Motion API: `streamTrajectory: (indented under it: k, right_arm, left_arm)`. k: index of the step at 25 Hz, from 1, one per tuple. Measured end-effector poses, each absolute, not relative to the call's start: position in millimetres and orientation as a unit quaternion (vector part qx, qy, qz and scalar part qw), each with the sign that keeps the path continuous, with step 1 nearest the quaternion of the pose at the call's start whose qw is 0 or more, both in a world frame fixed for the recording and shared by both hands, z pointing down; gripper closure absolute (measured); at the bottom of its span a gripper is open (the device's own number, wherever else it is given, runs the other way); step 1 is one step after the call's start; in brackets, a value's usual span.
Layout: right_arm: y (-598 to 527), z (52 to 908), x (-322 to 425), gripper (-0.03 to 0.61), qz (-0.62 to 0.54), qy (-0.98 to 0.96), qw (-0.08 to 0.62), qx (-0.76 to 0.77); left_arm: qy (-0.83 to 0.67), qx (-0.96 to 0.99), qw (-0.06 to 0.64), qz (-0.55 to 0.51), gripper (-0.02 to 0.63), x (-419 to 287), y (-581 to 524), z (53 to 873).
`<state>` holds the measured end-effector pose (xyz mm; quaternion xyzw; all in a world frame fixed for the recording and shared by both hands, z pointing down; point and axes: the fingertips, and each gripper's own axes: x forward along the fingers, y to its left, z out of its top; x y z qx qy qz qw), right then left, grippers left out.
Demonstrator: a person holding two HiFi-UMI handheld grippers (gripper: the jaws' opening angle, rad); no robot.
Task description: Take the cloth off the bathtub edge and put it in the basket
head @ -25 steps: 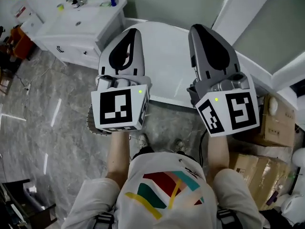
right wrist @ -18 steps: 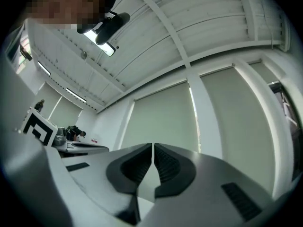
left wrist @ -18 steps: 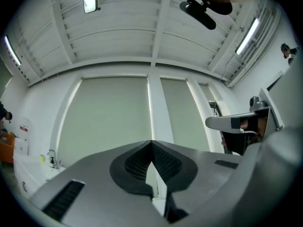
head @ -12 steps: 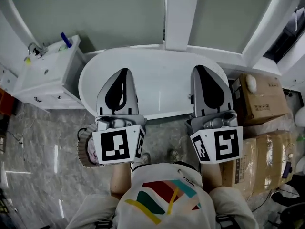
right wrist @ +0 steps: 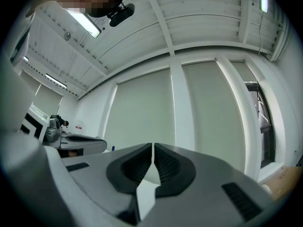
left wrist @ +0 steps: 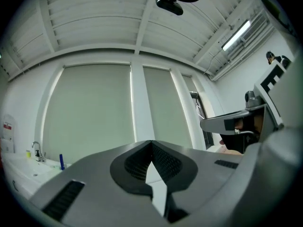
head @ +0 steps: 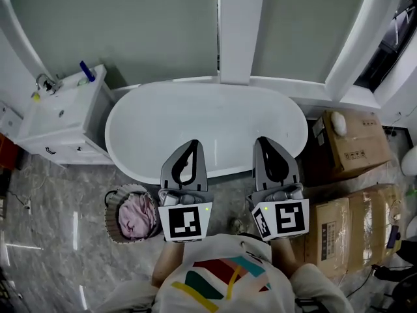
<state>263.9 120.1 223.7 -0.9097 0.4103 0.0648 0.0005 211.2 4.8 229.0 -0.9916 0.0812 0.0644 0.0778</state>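
- Head view: the pink cloth (head: 135, 217) lies bunched inside the basket (head: 112, 201) on the floor, just left of the left gripper (head: 193, 143). The bathtub (head: 228, 170) rim looks bare.
- Left gripper view: its jaws are closed with nothing between them. The right gripper (right wrist: 152, 148) has its jaws all but together, likewise empty.
- The placing looks done. A good finish would hold both grippers level, clear of the basket, and check that no cloth hangs over its edge.

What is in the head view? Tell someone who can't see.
A pink cloth lies in a round basket on the floor beside a white bathtub. The person points the left gripper and right gripper at the tub, both shut and empty.
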Motion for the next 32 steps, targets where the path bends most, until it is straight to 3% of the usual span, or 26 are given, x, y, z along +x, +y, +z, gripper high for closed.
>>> streamTrajectory:
  k: [32]
  right_arm:
    - [96.4,241.8,252.9,0.566,0.047,0.441,-0.009,-0.896]
  left_arm:
    - [0.112,-0.990,0.070,0.057,0.597,194.3,-16.1,232.8]
